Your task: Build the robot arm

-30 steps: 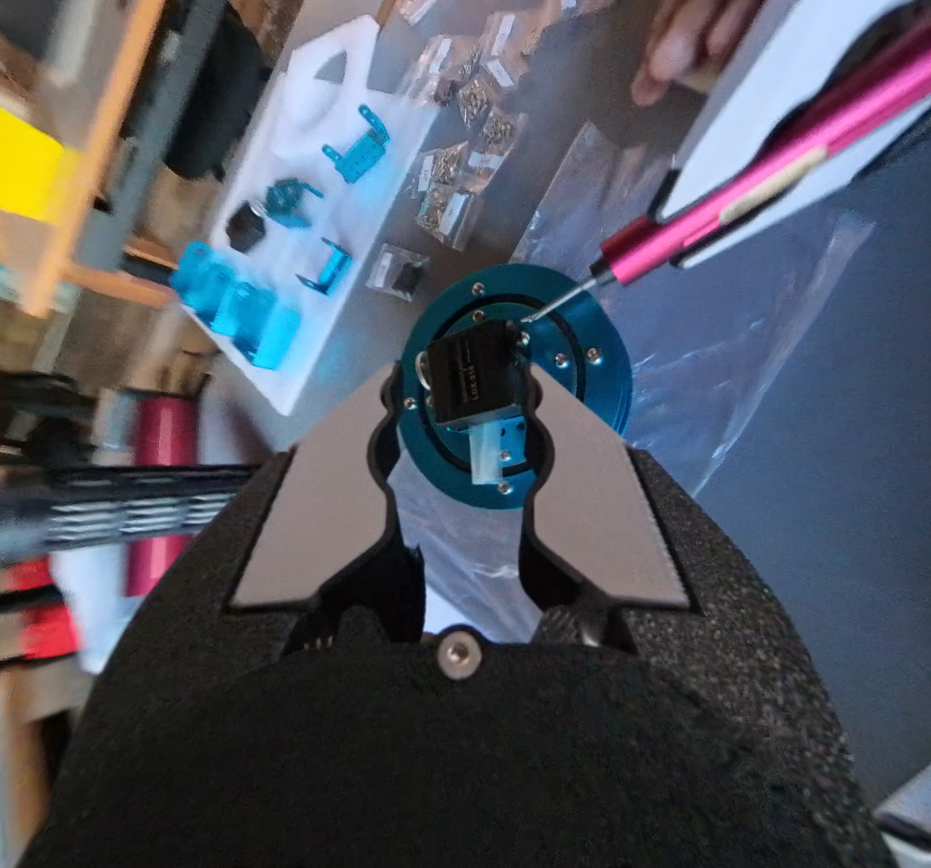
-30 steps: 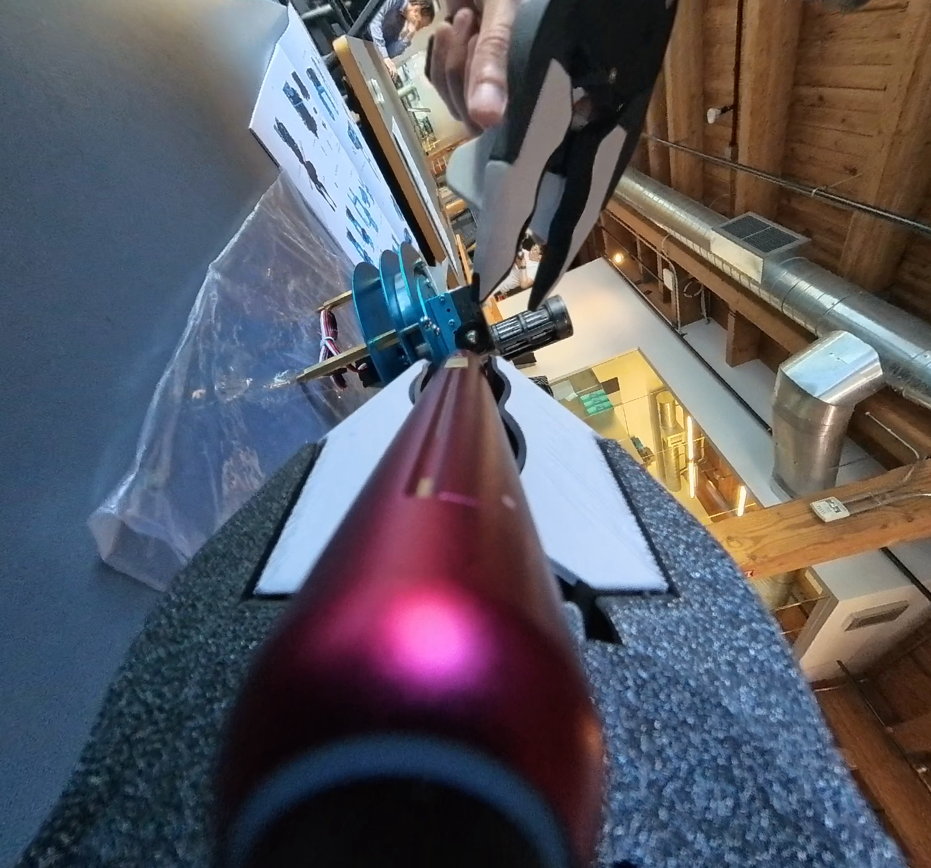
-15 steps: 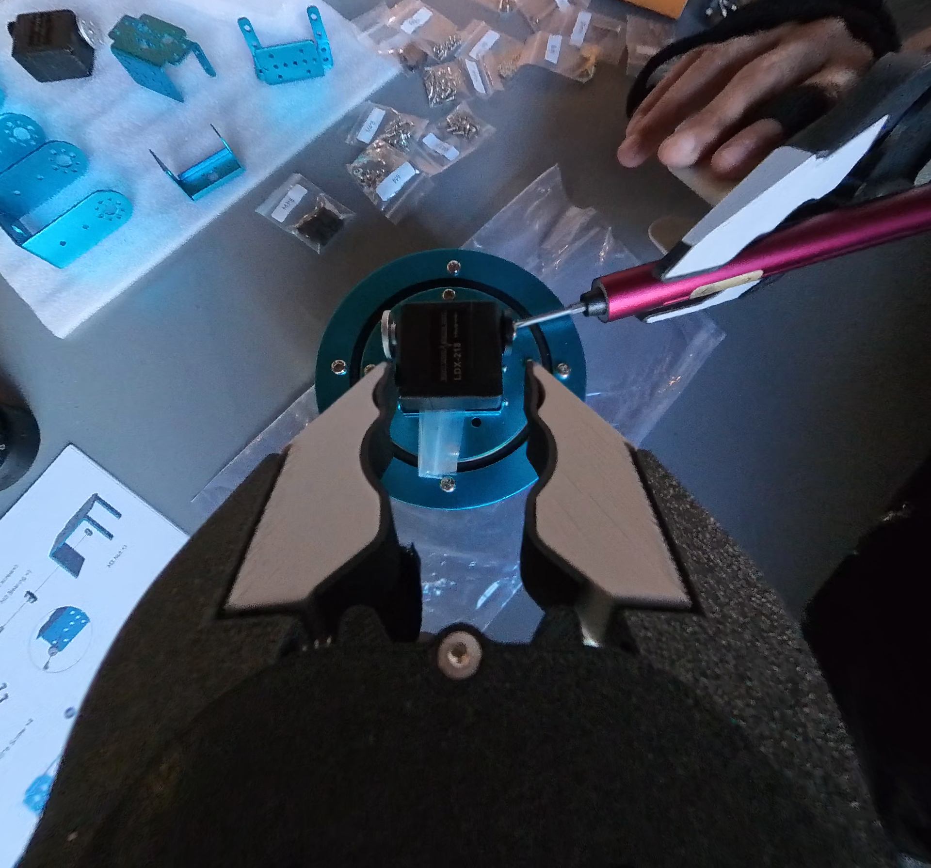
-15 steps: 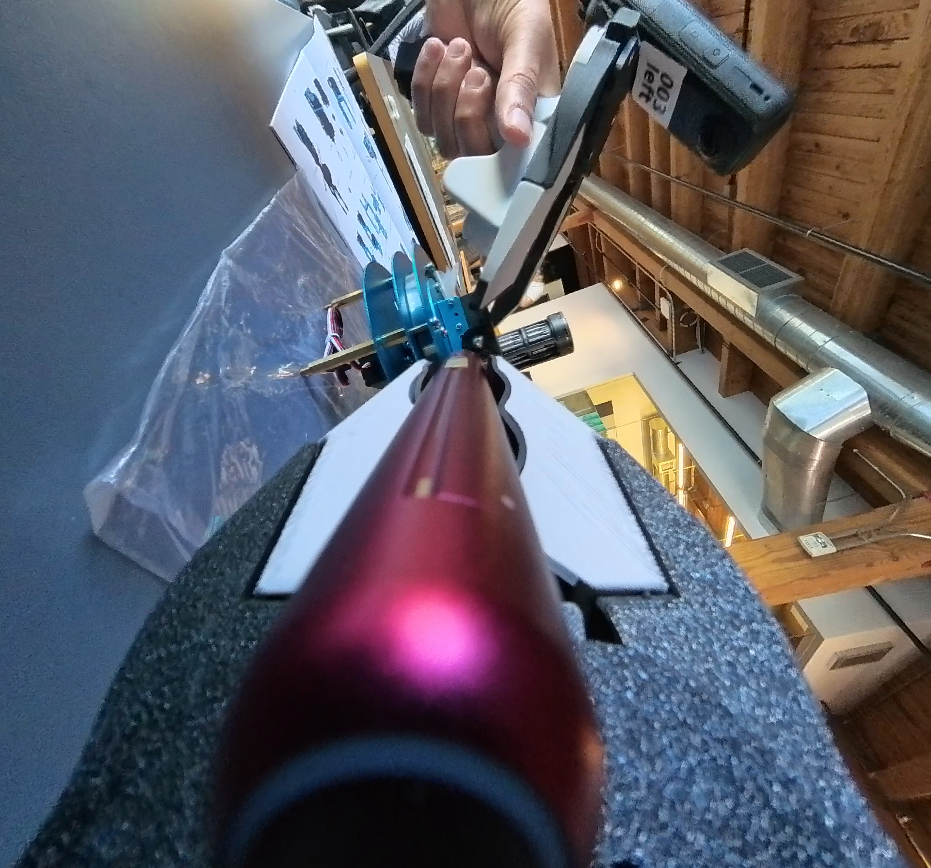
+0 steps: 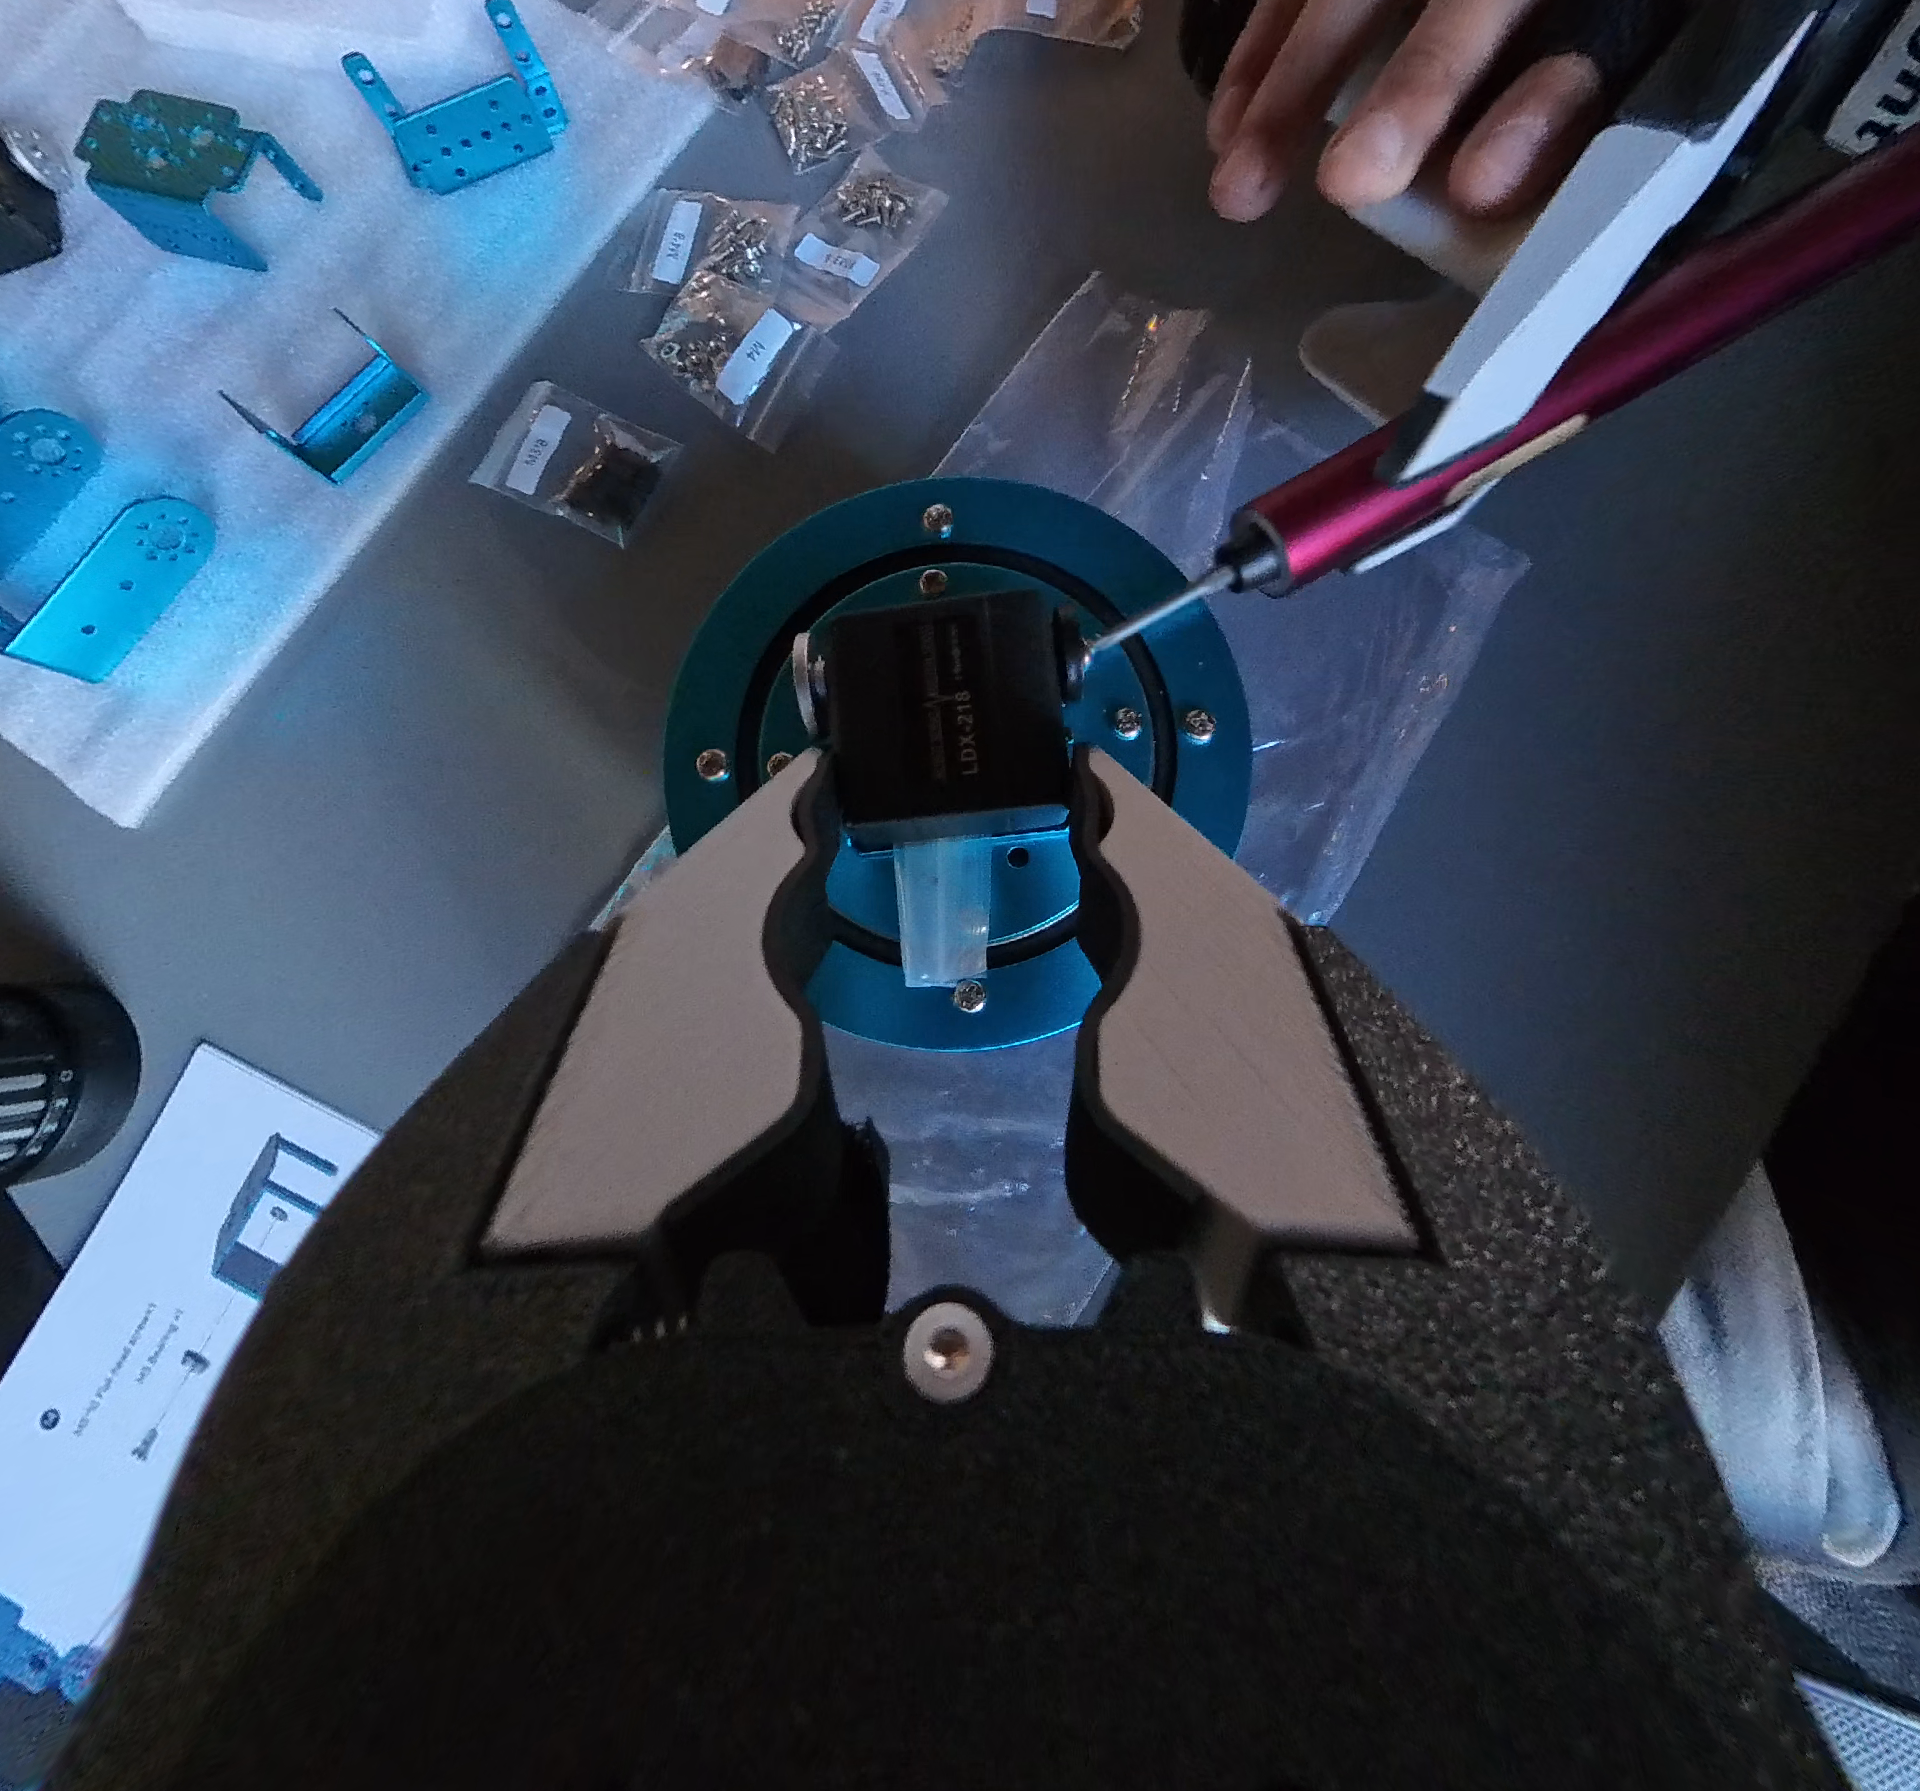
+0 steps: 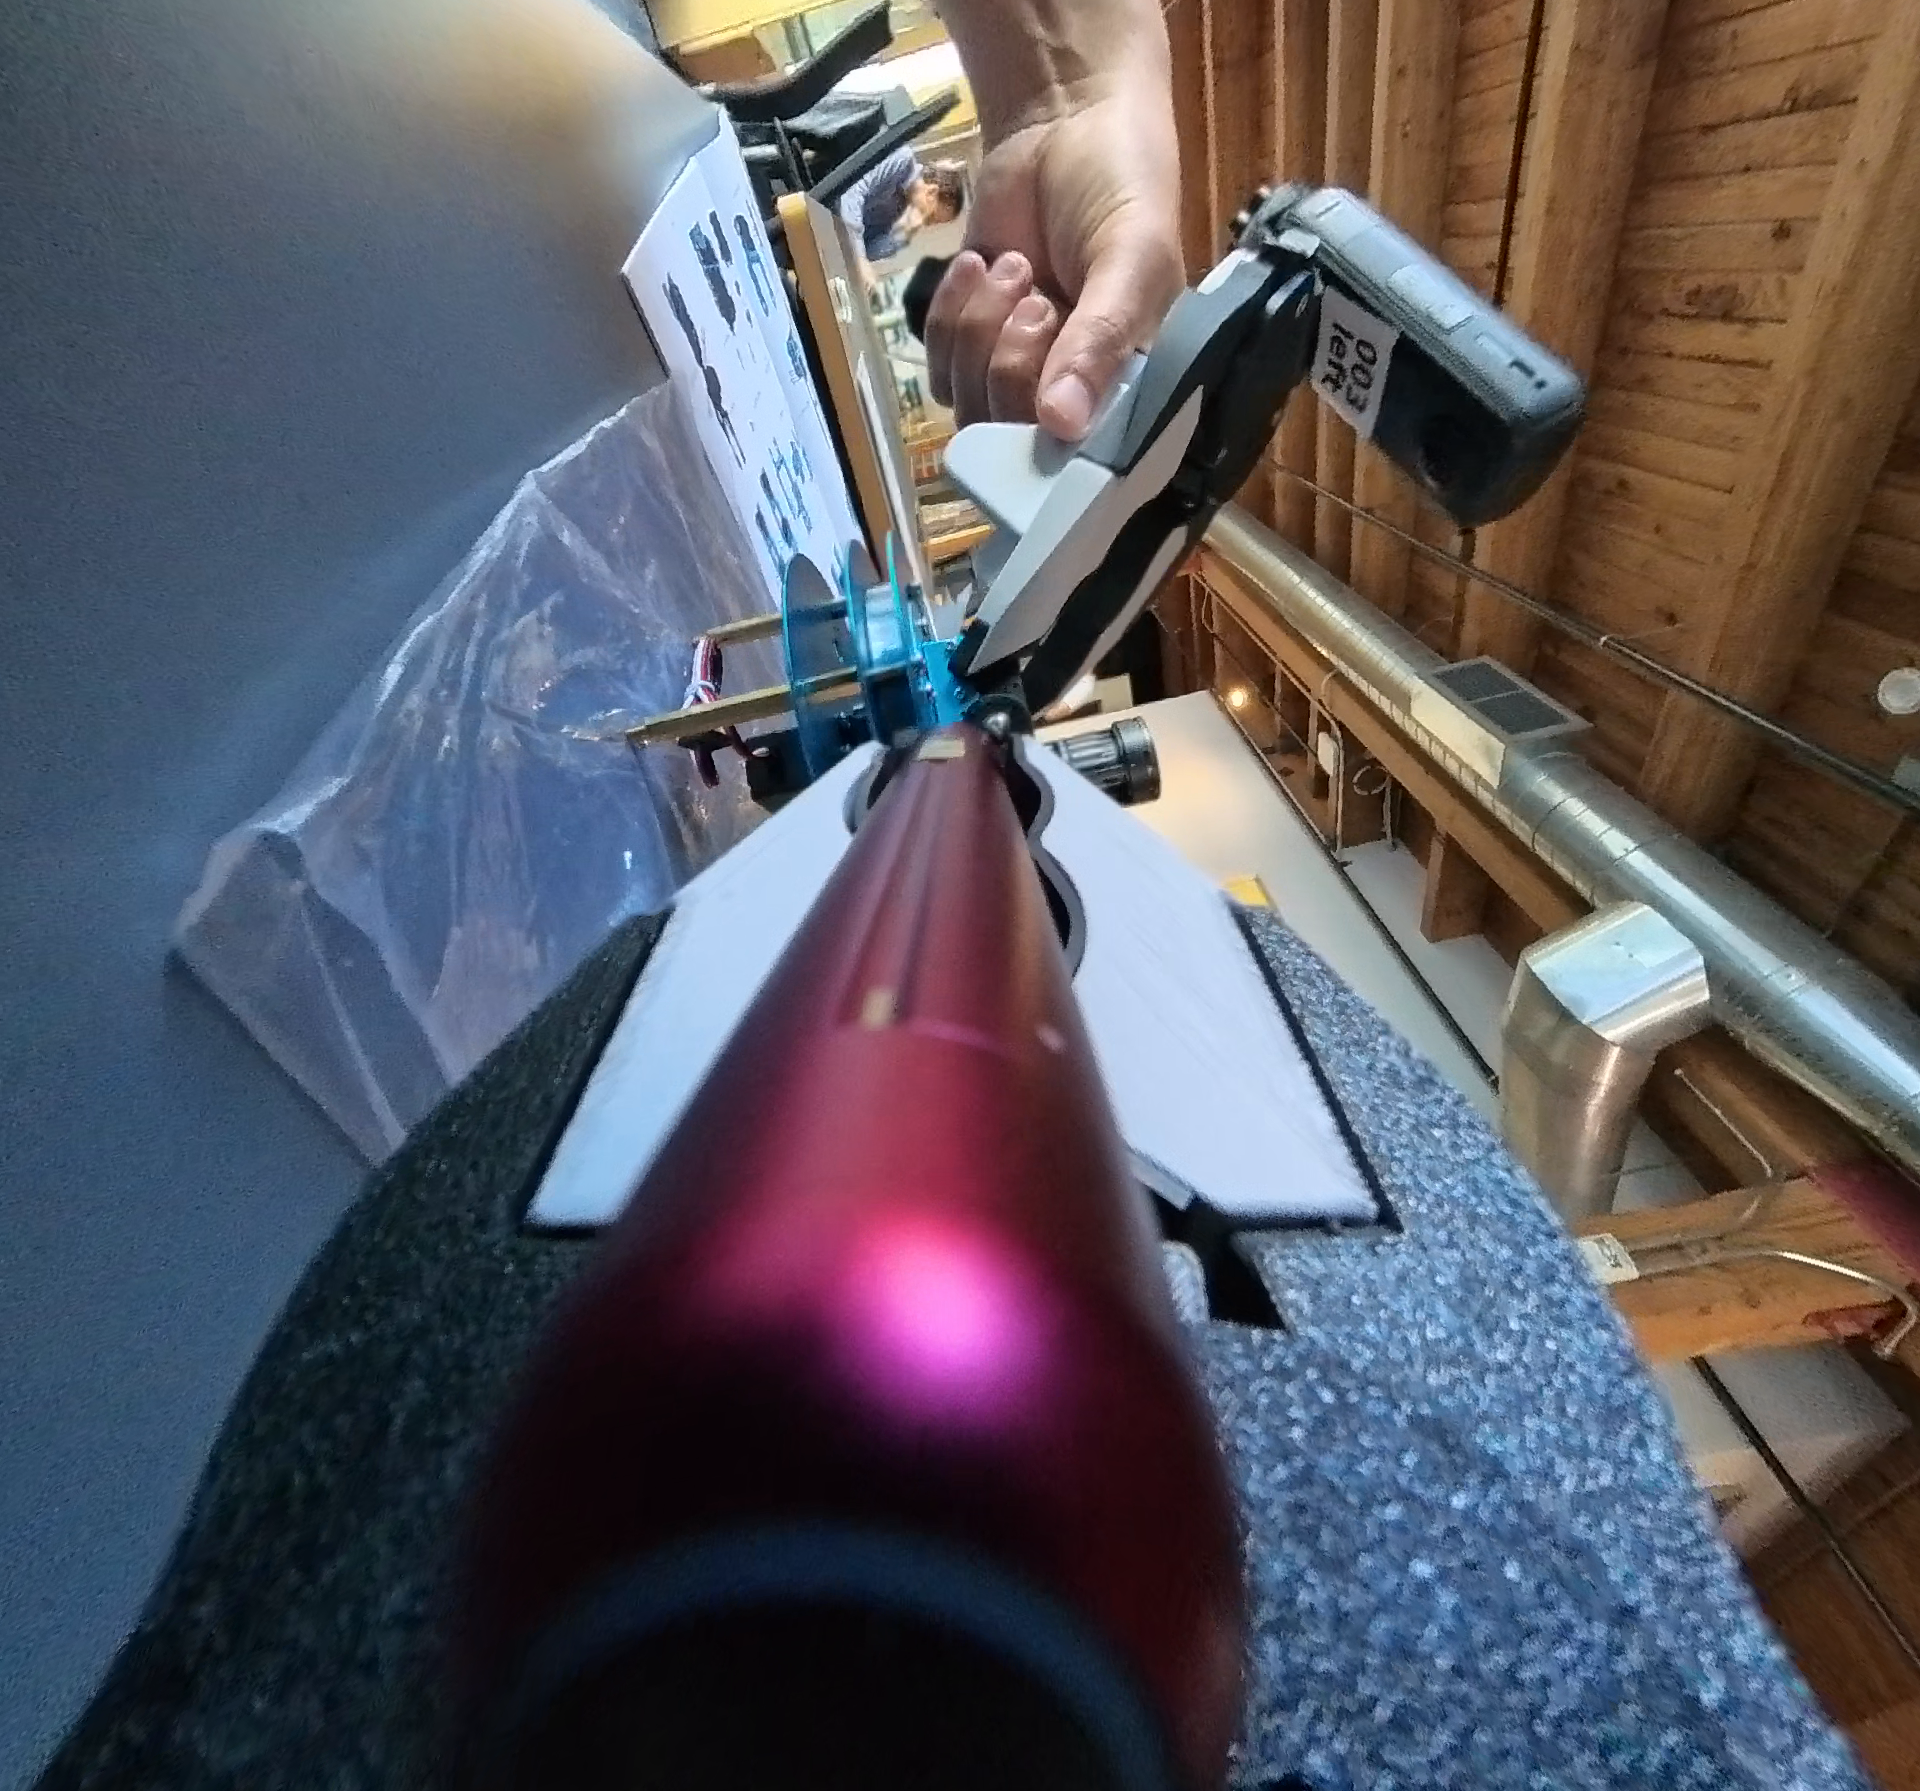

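My left gripper (image 5: 951, 777) is shut on a black servo block (image 5: 940, 702) that stands on a round blue metal base (image 5: 727, 661). The base rests on the grey table over a clear plastic bag. My right gripper (image 6: 951, 767) is shut on a magenta screwdriver (image 6: 914, 1066). In the left wrist view the screwdriver (image 5: 1475, 474) comes in from the right, and its thin tip touches the servo's right side. The right wrist view shows the blue base (image 6: 805, 640) edge-on, with the left gripper's fingers (image 6: 1023, 614) clamped just beyond the screwdriver's tip.
A white foam tray (image 5: 135, 370) with several blue brackets lies far left. Small bags of screws (image 5: 800, 89) lie beyond the base. A clear plastic bag (image 5: 1174, 391) lies under the base, a printed sheet (image 5: 114, 1326) near left. A hand (image 5: 1403, 68) holds the right gripper.
The left wrist view has swung from tilted to level and drawn closer over the base. The screwdriver tip has stayed at the servo's right side. Both grips are unchanged.
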